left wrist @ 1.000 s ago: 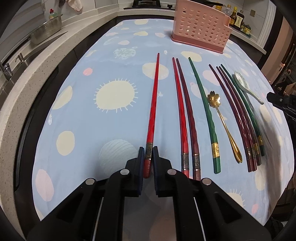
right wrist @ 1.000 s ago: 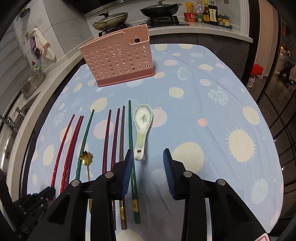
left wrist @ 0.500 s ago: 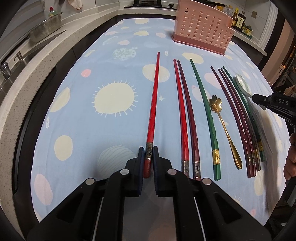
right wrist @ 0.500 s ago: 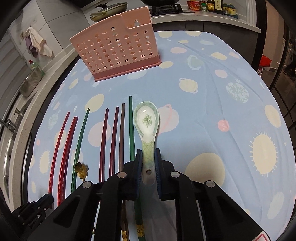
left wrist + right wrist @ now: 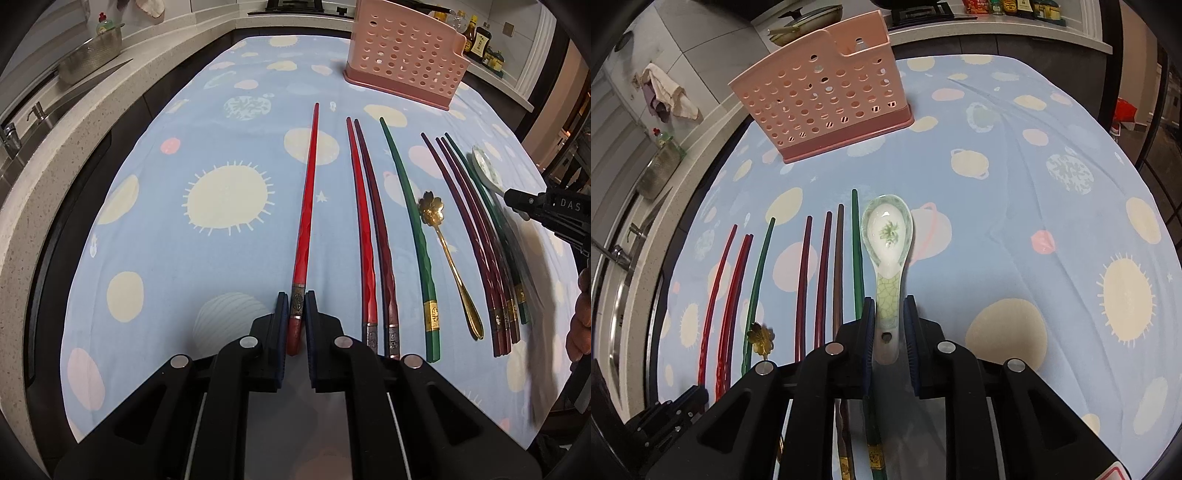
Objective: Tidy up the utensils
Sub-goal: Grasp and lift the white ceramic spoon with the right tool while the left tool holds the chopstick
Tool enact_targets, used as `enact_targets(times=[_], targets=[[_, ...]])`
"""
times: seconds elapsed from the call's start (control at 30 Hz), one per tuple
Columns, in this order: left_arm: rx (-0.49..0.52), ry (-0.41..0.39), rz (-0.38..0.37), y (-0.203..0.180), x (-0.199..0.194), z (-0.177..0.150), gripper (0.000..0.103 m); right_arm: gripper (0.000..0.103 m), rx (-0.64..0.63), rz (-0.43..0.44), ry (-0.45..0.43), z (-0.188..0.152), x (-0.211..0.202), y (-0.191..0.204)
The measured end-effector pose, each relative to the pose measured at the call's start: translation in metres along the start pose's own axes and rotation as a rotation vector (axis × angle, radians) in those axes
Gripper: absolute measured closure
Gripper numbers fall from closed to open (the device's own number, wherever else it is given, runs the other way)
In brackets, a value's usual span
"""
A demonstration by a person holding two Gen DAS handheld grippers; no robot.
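Our left gripper has its jaws closed on the near end of the bright red chopstick, pinching it at the metal band; the stick runs away from us along the blue patterned cloth toward the pink holder. Our right gripper has the handle of the ceramic spoon between its jaws, which are easing open at this moment; the left pad touches the handle, while a thin gap shows at the right pad.

To the right of the held chopstick in the left wrist view we see a red pair, then a single green chopstick, then the gold flower spoon, then a tight bundle of dark red and green chopsticks, all lying roughly parallel with their banded ends toward us. The ceramic spoon lies at the far right of this row, just beside the bundle, bowl up and pointing away from us.

The pink holder stands upright at the far side of the cloth, well apart from the row. A counter with a sink runs along the left
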State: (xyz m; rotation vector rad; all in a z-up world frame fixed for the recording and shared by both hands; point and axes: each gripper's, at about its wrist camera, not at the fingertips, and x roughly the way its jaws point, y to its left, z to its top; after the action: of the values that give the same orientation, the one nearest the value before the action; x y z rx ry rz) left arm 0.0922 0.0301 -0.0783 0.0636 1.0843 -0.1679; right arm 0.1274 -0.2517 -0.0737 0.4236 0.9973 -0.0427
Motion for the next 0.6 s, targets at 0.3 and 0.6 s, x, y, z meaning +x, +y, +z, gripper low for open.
enact_targets(times=[0.3,0.6], targets=[[-0.004,0.000,-0.005,0.000,0.000,0.000,0.094,0.087,0.011,0.015,0.007,0.007,0.006,-0.004],[-0.012,-0.001,-0.017,0.001,0.001,0.000,0.094,0.092,0.002,0.024,0.034,-0.009,0.015,-0.005]])
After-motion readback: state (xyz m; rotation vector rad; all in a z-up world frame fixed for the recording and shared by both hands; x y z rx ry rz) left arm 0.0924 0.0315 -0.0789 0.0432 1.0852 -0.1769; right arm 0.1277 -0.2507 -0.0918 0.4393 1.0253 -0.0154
